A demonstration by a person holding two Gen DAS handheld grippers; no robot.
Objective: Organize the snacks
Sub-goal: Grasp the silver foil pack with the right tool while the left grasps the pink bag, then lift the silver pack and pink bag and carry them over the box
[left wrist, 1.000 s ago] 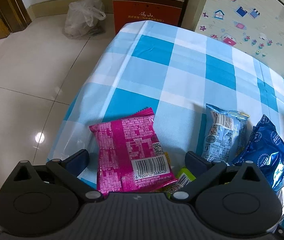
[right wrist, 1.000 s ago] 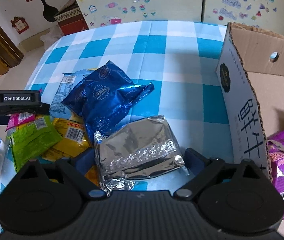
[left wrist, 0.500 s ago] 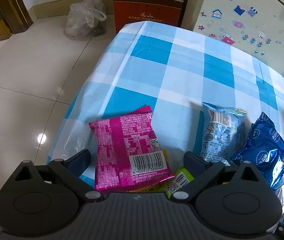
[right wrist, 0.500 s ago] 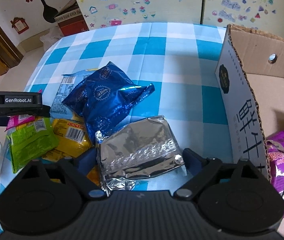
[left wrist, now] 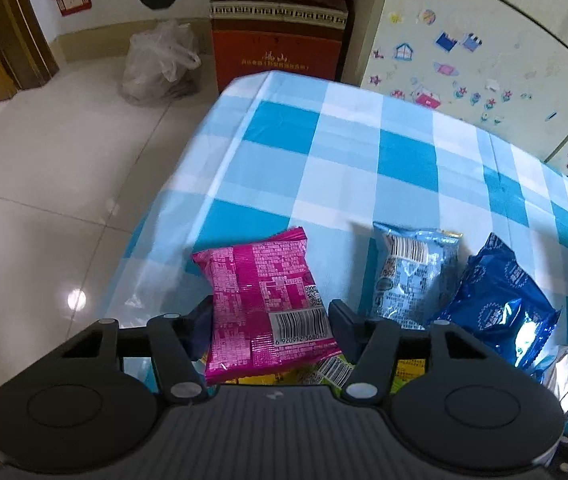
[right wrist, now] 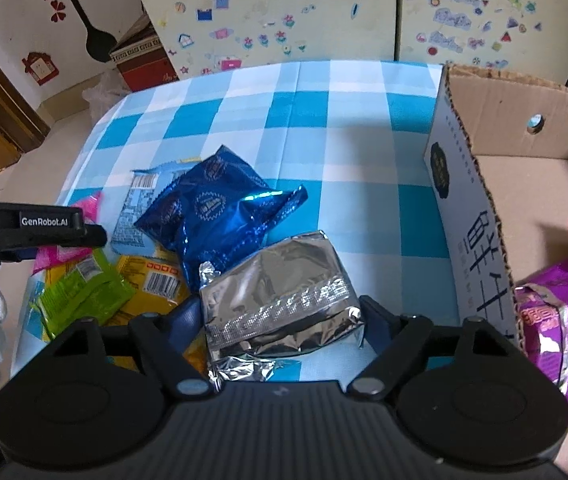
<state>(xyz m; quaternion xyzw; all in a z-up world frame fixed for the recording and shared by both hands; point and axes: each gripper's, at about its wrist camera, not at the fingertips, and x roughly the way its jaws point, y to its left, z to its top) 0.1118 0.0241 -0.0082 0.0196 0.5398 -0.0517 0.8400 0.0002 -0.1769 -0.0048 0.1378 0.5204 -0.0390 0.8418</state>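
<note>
Left gripper (left wrist: 270, 314) now clamped on the pink crinkly foil snack packet (left wrist: 266, 304), fingers pulled in tight against both edges versus wide apart a second back. Packet looking lifted a bit off the blue-and-white checked tablecloth (left wrist: 343, 148). Right gripper (right wrist: 280, 314) closing in around the silver foil snack bag (right wrist: 280, 300) too, touching or nearly so, can't tell if squeezing yet. Probably both headed for the open cardboard box (right wrist: 479, 204), already holding a purple packet (right wrist: 551, 320).
</note>
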